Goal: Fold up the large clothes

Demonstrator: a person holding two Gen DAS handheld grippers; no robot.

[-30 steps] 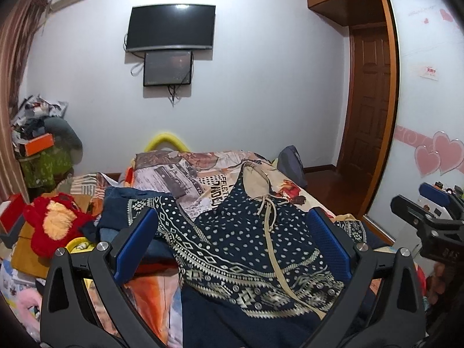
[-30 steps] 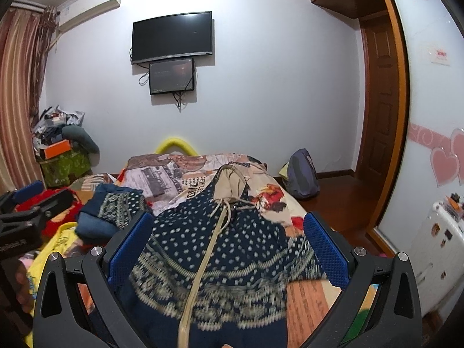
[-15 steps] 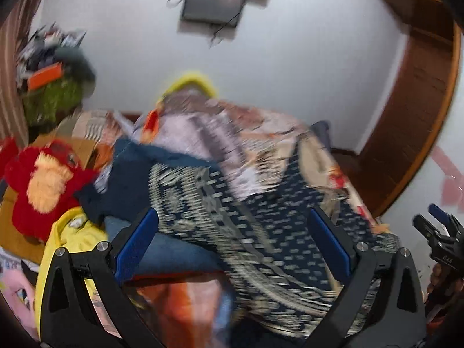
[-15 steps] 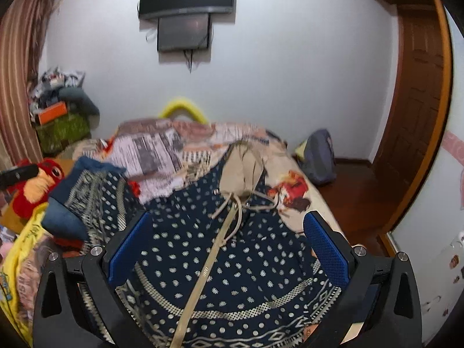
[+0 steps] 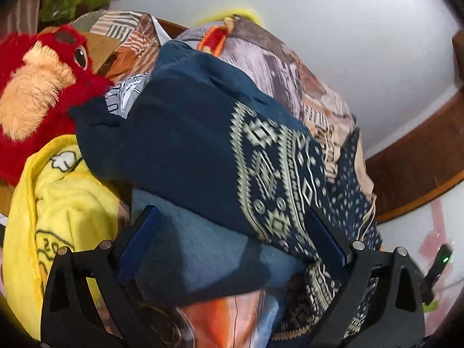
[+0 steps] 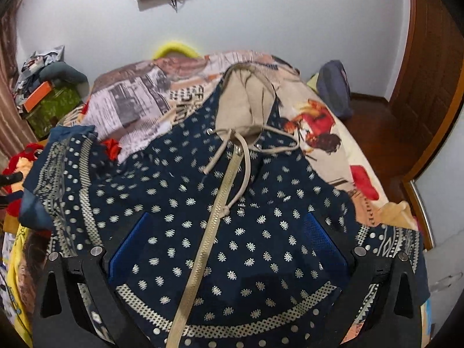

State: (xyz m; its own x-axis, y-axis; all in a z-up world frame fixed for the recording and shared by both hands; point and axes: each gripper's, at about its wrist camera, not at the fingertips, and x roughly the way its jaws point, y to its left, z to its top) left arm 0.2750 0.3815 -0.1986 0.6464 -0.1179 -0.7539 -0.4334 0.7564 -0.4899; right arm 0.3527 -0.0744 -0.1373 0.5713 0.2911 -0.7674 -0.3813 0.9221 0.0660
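Across the bed (image 6: 342, 156), filling the middle of my right view, lies the hooded jacket (image 6: 232, 217) I mean to fold: navy with pale dots, front up, its beige zipper (image 6: 214, 226) running down the centre and the beige hood (image 6: 249, 101) pointing toward the far wall. I judge it was spread flat this way so the sleeves can be turned in over the body. My right gripper (image 6: 229, 249) hangs above the chest with its fingers spread wide and nothing between them. My left gripper (image 5: 229, 246), fingers equally wide apart and holding nothing, is tilted toward the jacket's sleeve (image 5: 261, 168), whose patterned band drapes over a folded blue garment (image 5: 203, 255) at the lower centre of the left view; whether the blue pads touch the cloth I cannot tell, as this view is blurred. That sleeve seems the sensible first grab, since it hangs off the body and rides up on the pile. Clutter crowds that side: a red plush toy (image 5: 43, 87) at the upper left, a yellow fleece (image 5: 58, 203) below it, both close to the sleeve, so a careless pinch could catch them too. The drawstring (image 6: 246, 171) lies loose across the zipper and may snag. A dark backpack (image 6: 333, 90) sits beside the bed at the upper right, well clear.
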